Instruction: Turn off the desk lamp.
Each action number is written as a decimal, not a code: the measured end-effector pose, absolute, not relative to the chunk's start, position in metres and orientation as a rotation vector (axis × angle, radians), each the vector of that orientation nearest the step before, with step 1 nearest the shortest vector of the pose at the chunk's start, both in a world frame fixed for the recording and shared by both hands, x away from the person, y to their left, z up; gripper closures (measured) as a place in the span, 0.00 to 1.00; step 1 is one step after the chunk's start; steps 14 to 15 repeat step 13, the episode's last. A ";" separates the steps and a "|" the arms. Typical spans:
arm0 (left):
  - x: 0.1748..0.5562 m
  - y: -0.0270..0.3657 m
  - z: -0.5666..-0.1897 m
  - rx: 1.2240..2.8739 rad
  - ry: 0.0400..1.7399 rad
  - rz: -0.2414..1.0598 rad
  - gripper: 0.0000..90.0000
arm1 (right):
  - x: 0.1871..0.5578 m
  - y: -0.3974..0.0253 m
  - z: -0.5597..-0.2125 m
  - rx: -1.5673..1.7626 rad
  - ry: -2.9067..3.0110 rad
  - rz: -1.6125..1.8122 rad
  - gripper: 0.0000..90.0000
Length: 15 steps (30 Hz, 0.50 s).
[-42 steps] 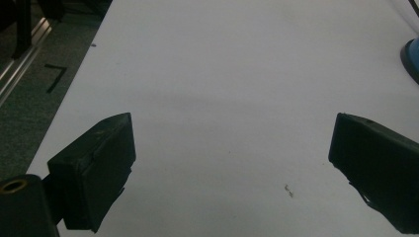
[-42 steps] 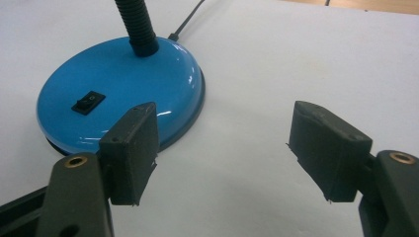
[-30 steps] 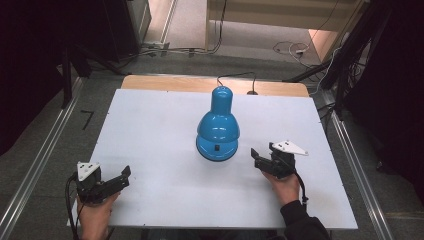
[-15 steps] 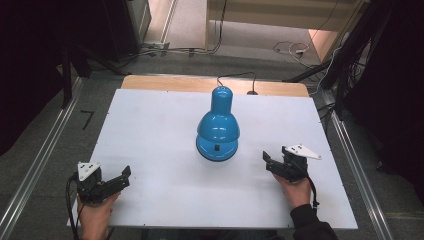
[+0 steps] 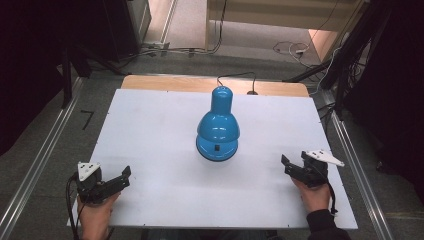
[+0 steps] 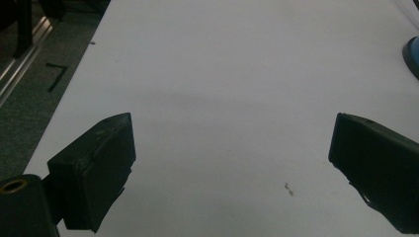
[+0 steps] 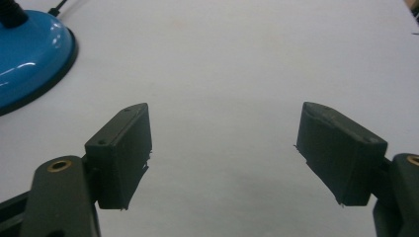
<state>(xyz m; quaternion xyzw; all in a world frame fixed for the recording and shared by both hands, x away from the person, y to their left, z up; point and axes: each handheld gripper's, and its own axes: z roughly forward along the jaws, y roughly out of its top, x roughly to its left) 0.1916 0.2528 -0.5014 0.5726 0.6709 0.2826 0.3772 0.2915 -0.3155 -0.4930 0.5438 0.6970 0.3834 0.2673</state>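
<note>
A blue desk lamp [image 5: 218, 128] rests on the white tabletop [image 5: 150, 130], its shade bent down over its round base and its cord running off the far edge. My left gripper [image 5: 120, 179] is held near the table's front left corner, open, with nothing between its fingers. In the left gripper view [image 6: 232, 153] the jaws stand wide apart over bare white surface, and the lamp's rim [image 6: 413, 53] peeks in at the right edge. My right gripper [image 5: 288, 167] sits near the front right, open and empty. The right gripper view [image 7: 222, 143] has the lamp's base [image 7: 29, 54] at upper left.
The lamp's black cord [image 5: 235, 76] crosses a wooden strip [image 5: 165, 83] behind the white board. Metal rails [image 5: 35, 165] run along the floor on both sides of the table, and cables lie on the floor beyond it.
My right gripper has drawn away from the lamp, moving right and toward the table's near edge. The left gripper has stayed where it was.
</note>
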 end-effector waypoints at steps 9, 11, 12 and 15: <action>0.191 0.253 -0.501 1.465 1.715 0.722 0.05 | 0.279 -0.357 -0.502 1.574 1.839 0.951 0.17; 0.192 0.252 -0.501 1.466 1.715 0.722 0.05 | 0.277 -0.366 -0.505 1.609 1.851 0.898 0.13; 0.192 0.252 -0.501 1.466 1.715 0.722 0.05 | 0.278 -0.369 -0.507 1.630 1.863 0.866 0.10; 0.192 0.251 -0.501 1.467 1.714 0.724 0.05 | 0.279 -0.371 -0.510 1.662 1.882 0.843 0.09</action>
